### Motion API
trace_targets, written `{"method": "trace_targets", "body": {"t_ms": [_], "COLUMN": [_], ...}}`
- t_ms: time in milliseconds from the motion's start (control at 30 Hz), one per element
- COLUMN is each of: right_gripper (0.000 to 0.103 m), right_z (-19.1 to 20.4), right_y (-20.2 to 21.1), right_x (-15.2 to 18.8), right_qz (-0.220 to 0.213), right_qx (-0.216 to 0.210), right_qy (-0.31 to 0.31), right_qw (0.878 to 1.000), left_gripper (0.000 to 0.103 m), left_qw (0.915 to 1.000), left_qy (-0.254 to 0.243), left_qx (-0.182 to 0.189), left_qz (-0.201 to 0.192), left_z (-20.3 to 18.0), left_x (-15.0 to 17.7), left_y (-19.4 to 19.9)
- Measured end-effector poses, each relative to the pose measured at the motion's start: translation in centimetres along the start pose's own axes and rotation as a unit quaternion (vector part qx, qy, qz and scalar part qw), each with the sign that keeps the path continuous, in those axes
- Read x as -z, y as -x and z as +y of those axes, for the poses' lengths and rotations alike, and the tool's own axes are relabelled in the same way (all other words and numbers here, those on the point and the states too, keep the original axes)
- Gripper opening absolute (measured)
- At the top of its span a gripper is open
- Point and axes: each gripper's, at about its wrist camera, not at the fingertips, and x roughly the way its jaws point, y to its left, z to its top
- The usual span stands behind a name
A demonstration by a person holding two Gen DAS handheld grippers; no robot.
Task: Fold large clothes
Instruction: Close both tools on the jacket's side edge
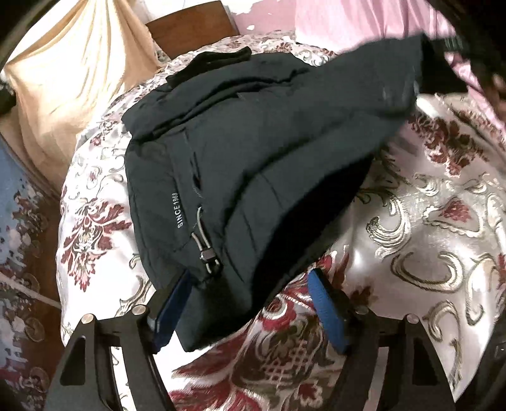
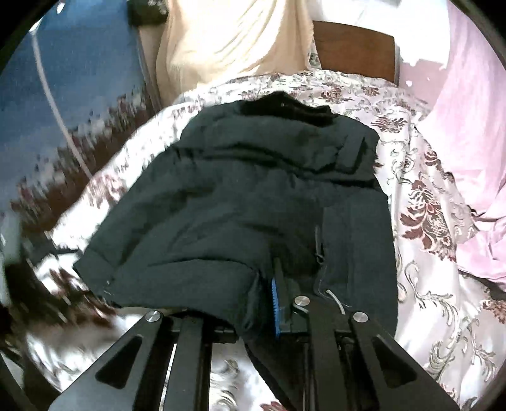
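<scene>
A dark padded jacket [image 1: 246, 151] lies partly folded on a bed with a floral satin cover [image 1: 427, 221]. It has "SINCE 1968" printed on it and a drawstring toggle [image 1: 207, 253] at the hem. My left gripper [image 1: 249, 303] is open, its blue pads on either side of the jacket's near hem corner. In the right wrist view the jacket [image 2: 240, 196] fills the middle, and my right gripper [image 2: 262, 297] is shut on a fold of its near edge, with one blue pad [image 2: 275, 308] showing. One sleeve end is lifted at the top right of the left wrist view.
A beige cloth [image 1: 69, 72] hangs at the bed's far left beside a brown wooden headboard [image 1: 193, 28]. Pink fabric [image 2: 458, 126] lies at the right of the bed. A patterned blue and maroon rug [image 1: 19, 227] covers the floor at the left.
</scene>
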Motion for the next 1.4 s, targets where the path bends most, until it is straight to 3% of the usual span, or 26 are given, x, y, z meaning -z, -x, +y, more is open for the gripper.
{"method": "trace_targets", "body": {"t_ms": [167,300,367,500,567,600,733,1167,1400], "right_gripper": [0.012,0.012,0.012,0.012,0.011,0.010,0.007,0.007,0.007], "right_z": [0.8,0.9,0.7,0.5,0.3,0.4,1.4,3.0,3.1], "right_y": [0.4,0.8,0.9,1.0,0.7,0.6,1.5,10.7,12.4], "right_x": [-0.6,-0.1,0.4,3.1,4.5,5.3,7.9,16.0,18.2], "right_qz": [-0.012,-0.013,-0.014,-0.027,-0.030,-0.031,-0.050,-0.068,-0.079], "right_qx": [-0.005,0.000,-0.001,0.002,0.002,0.007,0.029,-0.012,-0.009], "right_qy": [-0.002,0.006,0.008,0.011,0.009,0.012,0.034,0.042,0.023], "right_qw": [1.000,1.000,1.000,1.000,1.000,0.999,0.998,0.997,0.997], "left_gripper": [0.074,0.034,0.025,0.016,0.012,0.005,0.005,0.005,0.005], "left_qw": [0.9972,0.9948,0.9940,0.9861,0.9824,0.9812,0.9783,0.9814,0.9814], "left_qy": [-0.008,0.032,0.057,0.088,0.084,0.079,0.076,0.095,0.111], "left_qx": [-0.068,-0.097,-0.092,-0.117,-0.134,-0.139,-0.148,-0.115,-0.108], "left_qz": [0.029,0.006,-0.015,-0.078,-0.100,-0.109,-0.123,-0.120,-0.114], "left_z": [-0.9,0.6,1.5,2.6,2.3,1.9,0.6,-4.2,-4.5], "left_x": [-1.2,-1.4,-1.4,-0.9,-0.8,-0.8,-0.2,7.0,7.6], "left_y": [-2.4,-1.3,-0.4,2.3,3.3,3.8,5.4,12.4,13.4]}}
